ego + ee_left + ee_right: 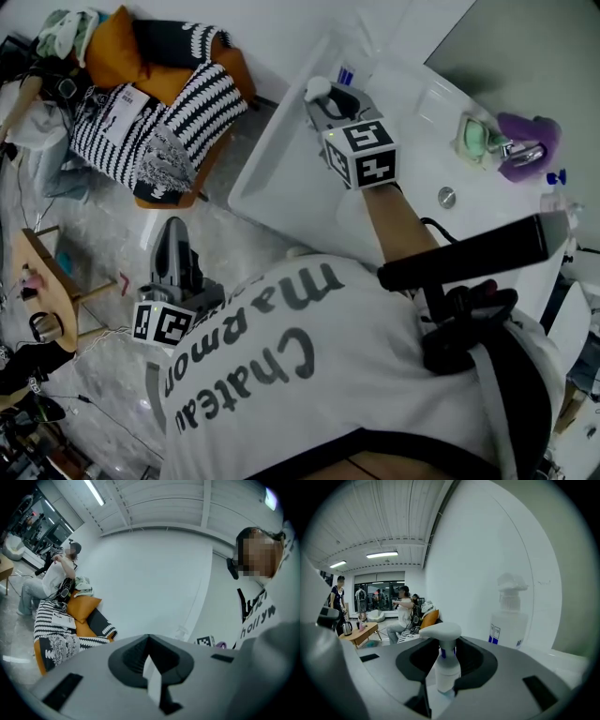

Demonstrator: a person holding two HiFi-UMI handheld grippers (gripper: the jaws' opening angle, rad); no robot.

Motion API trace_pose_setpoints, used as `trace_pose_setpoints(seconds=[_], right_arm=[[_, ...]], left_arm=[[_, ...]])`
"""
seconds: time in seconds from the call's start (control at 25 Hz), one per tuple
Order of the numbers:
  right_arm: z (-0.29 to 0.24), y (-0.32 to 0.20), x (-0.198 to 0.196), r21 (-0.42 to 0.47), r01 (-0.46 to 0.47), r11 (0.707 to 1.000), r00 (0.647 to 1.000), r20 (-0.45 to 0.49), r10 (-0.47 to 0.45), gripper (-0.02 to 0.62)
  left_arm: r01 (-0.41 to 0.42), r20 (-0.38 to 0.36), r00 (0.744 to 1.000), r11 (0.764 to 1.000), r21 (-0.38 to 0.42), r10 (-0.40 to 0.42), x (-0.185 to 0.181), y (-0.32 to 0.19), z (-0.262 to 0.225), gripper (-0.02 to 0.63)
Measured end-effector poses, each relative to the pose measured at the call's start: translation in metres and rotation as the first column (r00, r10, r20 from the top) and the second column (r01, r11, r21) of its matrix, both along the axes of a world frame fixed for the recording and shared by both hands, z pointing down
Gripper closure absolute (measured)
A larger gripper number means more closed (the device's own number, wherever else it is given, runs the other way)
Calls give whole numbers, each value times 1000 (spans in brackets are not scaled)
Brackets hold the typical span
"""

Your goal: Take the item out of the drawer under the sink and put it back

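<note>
Right gripper [328,101] clamps the spray bottle [446,663], held above the sink [412,89]. Left gripper [149,653] closed, empty. Removal judged complete; next, I lower it into the drawer.

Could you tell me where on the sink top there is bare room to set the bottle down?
A bare white stretch of the sink top lies between the right gripper, shut on the bottle, and the green dish. Its near left edge is bare too. Crowded at the right, around that dish and the purple object.
</note>
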State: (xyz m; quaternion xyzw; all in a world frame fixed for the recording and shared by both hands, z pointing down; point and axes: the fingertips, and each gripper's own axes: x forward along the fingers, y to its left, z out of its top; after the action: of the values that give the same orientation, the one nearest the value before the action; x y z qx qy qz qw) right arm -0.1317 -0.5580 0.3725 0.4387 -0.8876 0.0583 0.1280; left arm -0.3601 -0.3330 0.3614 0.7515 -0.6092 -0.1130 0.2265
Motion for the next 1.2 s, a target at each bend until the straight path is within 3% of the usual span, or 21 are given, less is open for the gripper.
trace_pose_setpoints(seconds=[0.44, 1.2], right_arm=[[8, -1, 2, -17, -5, 1000, 999, -46, 5, 477], [8, -7, 9, -27, -37, 999, 999, -31, 37, 477]], left_arm=[[-2, -2, 1000, 1000, 1, 2, -2, 0, 5, 597], [4, 3, 1000, 1000, 3, -4, -4, 1, 5, 597]])
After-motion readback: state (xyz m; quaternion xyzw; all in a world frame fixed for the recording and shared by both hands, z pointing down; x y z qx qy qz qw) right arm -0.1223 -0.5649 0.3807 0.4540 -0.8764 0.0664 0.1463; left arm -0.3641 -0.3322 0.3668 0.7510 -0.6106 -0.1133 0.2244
